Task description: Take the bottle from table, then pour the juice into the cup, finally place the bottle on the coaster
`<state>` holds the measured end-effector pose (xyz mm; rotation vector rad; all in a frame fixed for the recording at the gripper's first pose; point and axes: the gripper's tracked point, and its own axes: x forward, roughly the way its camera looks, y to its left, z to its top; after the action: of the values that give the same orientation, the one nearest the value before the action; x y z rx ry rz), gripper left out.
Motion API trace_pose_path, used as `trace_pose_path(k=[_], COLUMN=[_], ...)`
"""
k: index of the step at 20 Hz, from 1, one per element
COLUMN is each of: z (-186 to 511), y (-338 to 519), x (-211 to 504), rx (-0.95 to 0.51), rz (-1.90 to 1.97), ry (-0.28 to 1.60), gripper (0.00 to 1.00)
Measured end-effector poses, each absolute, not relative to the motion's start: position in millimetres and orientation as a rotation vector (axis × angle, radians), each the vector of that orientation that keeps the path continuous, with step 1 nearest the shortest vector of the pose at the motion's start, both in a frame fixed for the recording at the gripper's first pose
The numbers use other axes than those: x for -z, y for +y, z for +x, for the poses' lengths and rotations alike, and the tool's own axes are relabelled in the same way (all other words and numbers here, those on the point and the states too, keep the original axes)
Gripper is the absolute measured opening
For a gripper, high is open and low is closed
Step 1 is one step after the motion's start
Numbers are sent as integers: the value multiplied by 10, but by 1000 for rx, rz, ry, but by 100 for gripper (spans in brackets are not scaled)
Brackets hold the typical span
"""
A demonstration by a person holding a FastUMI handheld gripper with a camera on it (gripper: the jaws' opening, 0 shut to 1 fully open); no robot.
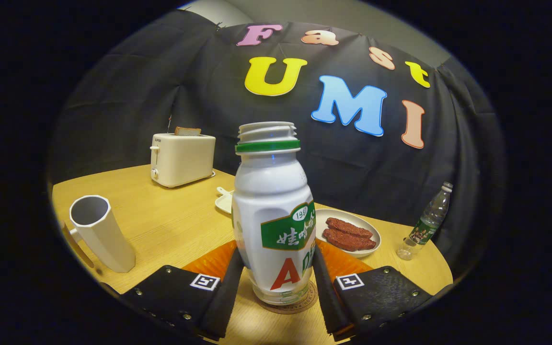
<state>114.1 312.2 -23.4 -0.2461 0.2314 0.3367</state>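
Clasping the capless white plastic bottle (274,215) low with my tool (274,282) above the round coaster (304,303); light, slick, squeezable.

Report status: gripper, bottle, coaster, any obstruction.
Gripper fingers flank the bottle, contact unclear. Bottle upright, uncapped, on the coaster. Cup off to the side; nothing in the way.
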Motion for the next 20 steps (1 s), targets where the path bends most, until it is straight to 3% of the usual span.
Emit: trace_pose_path(k=[20], z=[1213], y=[2979], x=[384], rx=[-329], rz=[35], ry=[216], gripper=[75])
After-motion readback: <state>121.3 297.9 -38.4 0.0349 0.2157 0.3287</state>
